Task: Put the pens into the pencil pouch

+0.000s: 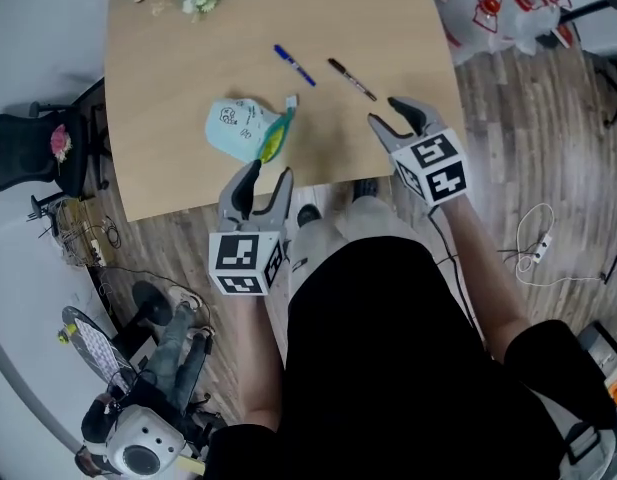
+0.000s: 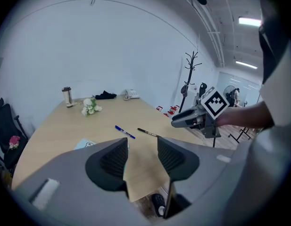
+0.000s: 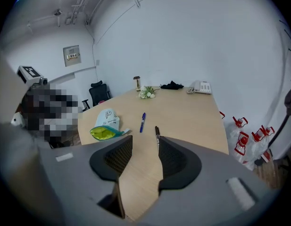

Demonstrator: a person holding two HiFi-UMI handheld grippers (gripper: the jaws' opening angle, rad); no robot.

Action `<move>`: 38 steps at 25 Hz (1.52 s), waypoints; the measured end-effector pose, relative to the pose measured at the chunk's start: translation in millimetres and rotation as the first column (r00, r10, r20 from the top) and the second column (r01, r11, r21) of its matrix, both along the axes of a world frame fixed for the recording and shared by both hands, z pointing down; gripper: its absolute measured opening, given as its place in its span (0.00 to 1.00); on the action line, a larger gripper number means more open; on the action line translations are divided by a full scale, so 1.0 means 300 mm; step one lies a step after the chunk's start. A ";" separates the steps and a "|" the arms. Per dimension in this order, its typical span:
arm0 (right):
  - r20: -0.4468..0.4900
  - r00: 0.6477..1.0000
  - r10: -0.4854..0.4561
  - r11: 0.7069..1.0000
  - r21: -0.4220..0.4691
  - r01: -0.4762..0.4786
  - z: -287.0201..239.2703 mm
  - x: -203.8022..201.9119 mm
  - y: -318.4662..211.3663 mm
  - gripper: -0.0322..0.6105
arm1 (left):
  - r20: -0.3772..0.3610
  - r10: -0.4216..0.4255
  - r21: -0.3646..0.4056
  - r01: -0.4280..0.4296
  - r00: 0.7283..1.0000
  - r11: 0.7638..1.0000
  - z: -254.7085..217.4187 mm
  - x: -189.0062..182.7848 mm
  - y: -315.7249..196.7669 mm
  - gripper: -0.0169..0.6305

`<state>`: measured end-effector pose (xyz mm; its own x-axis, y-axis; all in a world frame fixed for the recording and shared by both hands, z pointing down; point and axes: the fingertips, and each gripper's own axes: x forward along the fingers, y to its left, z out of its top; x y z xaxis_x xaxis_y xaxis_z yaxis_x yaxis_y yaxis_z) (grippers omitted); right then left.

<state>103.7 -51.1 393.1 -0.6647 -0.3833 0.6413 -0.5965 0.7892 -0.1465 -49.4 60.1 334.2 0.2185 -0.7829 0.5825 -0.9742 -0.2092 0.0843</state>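
Wooden bench [image 1: 168, 68] with light-blue pouch [image 1: 243, 128], mouth open, lying just ahead of fingers [image 2: 114, 160] of left gripper [image 1: 269, 171]; blue pen [image 1: 294, 65] and black pen [image 1: 351, 79] farther ahead, apart from pouch, black pen straight before fingers of right gripper [image 1: 385, 110]. Both pairs of fingers spread apart, nothing between them.

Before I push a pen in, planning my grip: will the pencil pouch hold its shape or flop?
The pencil pouch looks like soft fabric lying slumped, so it will probably flop. Nothing pins it to the table, so it may slide when pushed. Its open mouth could collapse.
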 end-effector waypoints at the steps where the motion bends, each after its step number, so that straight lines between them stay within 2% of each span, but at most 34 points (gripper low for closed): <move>1: -0.007 1.000 -0.004 1.000 -0.004 0.004 0.017 -0.001 -0.007 0.30 | -0.003 0.005 -0.007 -0.005 1.000 1.000 0.009 0.005 0.003 0.33; 6: -0.054 0.998 -0.013 0.999 -0.030 0.011 0.116 -0.003 -0.033 0.30 | -0.005 -0.014 -0.039 0.014 1.000 0.999 0.056 -0.003 0.026 0.33; 11: -0.061 0.997 0.038 0.996 -0.073 -0.042 0.195 -0.011 -0.050 0.30 | 0.020 -0.027 -0.065 0.028 0.999 0.997 0.096 -0.036 0.042 0.33; 15: -0.090 0.995 0.038 0.996 -0.082 -0.045 0.244 -0.007 -0.057 0.30 | 0.030 -0.039 -0.066 0.041 0.999 0.997 0.131 -0.058 0.027 0.33; 22: -0.133 0.990 0.044 0.995 -0.082 -0.055 0.301 -0.011 -0.074 0.30 | 0.175 0.017 -0.074 -0.004 0.984 0.997 0.220 -0.123 -0.031 0.33; 29: -0.177 0.983 0.048 0.996 -0.067 -0.061 0.333 -0.021 -0.110 0.30 | 0.224 0.087 -0.127 -0.059 0.971 0.990 0.324 -0.151 -0.080 0.33; 38: -0.233 0.971 0.044 0.997 -0.050 -0.057 0.360 -0.056 -0.155 0.30 | 0.249 0.176 -0.164 -0.138 0.952 0.977 0.423 -0.163 -0.117 0.30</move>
